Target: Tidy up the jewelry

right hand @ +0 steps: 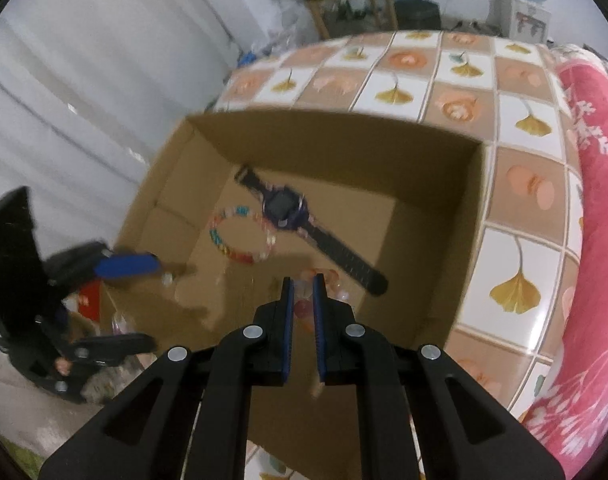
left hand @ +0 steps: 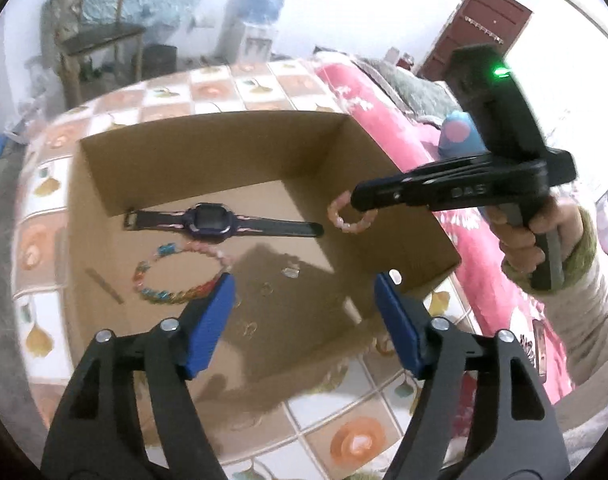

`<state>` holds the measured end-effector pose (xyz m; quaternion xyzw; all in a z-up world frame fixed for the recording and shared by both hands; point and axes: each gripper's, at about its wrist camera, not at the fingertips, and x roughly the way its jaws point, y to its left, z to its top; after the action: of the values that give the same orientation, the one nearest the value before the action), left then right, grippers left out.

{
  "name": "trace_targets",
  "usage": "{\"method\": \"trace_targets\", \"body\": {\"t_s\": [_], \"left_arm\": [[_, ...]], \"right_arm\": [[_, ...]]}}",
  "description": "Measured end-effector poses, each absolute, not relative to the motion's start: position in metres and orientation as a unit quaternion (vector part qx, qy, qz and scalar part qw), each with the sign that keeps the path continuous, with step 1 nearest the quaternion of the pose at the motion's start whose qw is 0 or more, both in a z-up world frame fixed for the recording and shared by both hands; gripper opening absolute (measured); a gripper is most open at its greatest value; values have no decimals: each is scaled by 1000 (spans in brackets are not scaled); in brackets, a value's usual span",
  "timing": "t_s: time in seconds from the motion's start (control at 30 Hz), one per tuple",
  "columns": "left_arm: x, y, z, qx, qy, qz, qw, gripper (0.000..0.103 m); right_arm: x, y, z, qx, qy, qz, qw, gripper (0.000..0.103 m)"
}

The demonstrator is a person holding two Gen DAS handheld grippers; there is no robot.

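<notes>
The right gripper [left hand: 353, 200] hangs over the open brown cardboard box [left hand: 224, 128], toward its right wall. Its jaws are pinched almost together on a small pink beaded bracelet [left hand: 345, 216], which dangles as a loop below the tips, clear of the box floor. In the right wrist view the beads show only as a pink blur between the blue pads [right hand: 288, 320].

The left gripper [left hand: 304, 292] is held above the near edge of the box with its jaws spread wide and nothing between them.

On the box floor lie a dark purple smartwatch with a black strap [left hand: 220, 222], stretched flat toward the far wall, and a larger multicoloured beaded bracelet [left hand: 176, 276] just on its near side, close to the watch. A few small pale pieces, too blurred to name, lie near the middle of the floor.

The box sits on a desk with a tiled orange-and-ginkgo-leaf cloth [right hand: 519, 248], beside a pink flowered blanket [left hand: 387, 120] along its right edge.

The pink bracelet is probably very light and floppy, likely strung on elastic, so it will swing and can slip between smooth beads; pinching across the cord at one bead, as now, seems soundest. The watch looks heavier and stiffer; its strap next to the case is the likely hold.
</notes>
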<state>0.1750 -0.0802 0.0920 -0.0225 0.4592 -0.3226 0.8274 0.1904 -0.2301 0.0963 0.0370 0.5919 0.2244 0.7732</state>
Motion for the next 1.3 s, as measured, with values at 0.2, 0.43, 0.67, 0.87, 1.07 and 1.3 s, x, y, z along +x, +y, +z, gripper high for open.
{"method": "trace_targets", "body": {"t_s": [0.2, 0.43, 0.67, 0.87, 1.07, 1.3], "left_arm": [[153, -60, 88, -30, 446, -305, 841, 74], [139, -43, 84, -43, 438, -298, 847, 74], [128, -30, 88, -38, 412, -285, 865, 78], [119, -18, 101, -19, 366, -257, 894, 88], [119, -9, 114, -23, 342, -219, 914, 93], [110, -7, 129, -10, 322, -169, 931, 95]], "right_arm": [[191, -203, 69, -51, 655, 194, 729, 10], [187, -197, 71, -162, 639, 106, 745, 14], [160, -215, 125, -87, 566, 89, 815, 26], [99, -211, 176, 33, 432, 87, 897, 62], [44, -195, 175, 93, 371, 47, 923, 77], [10, -189, 160, 94, 381, 13, 920, 84]]}}
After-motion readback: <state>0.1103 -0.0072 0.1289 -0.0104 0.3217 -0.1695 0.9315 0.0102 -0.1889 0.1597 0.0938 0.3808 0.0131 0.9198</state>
